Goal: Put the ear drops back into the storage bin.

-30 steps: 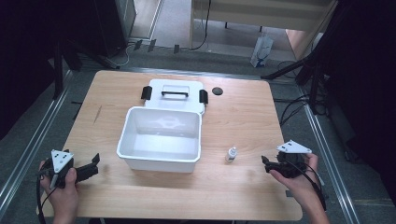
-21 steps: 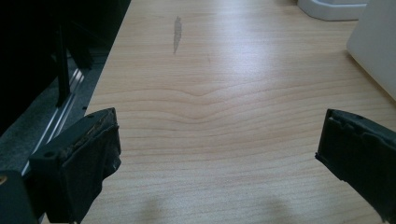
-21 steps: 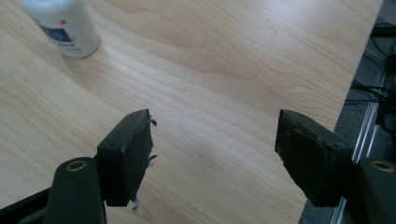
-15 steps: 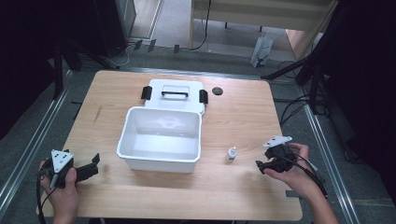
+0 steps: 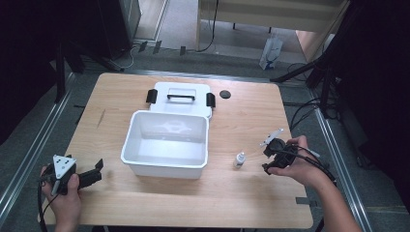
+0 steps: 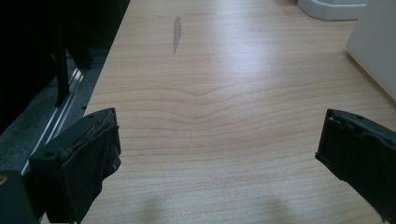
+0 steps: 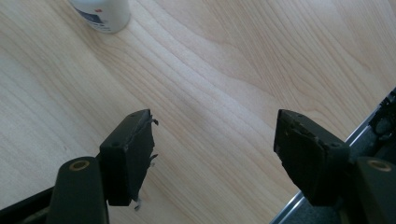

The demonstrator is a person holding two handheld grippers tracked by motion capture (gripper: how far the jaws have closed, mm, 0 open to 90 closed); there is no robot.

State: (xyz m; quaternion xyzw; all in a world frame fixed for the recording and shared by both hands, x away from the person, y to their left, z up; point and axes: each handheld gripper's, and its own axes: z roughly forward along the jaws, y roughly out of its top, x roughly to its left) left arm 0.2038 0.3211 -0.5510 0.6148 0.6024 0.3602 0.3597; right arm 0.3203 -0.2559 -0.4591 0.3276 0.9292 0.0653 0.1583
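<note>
The right gripper (image 5: 267, 159) has its jaws apart with only bare table (image 5: 251, 193) between them; it points toward the small white bottle (image 5: 239, 160), which stands upright near it, beside the open white box (image 5: 167, 164). The box lid (image 5: 181, 96) lies behind the box. The left gripper (image 5: 96, 170) also has its jaws wide apart, holding nothing, near the table's front left corner

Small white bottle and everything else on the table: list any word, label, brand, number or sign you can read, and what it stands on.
No text can be read in these pictures.
small white bottle: label with blue print and a red mark, too blurred to read.
white bin: no lettering seen.
white lid: no lettering seen.
white bag on the floor: dark print, too small to read.
</note>
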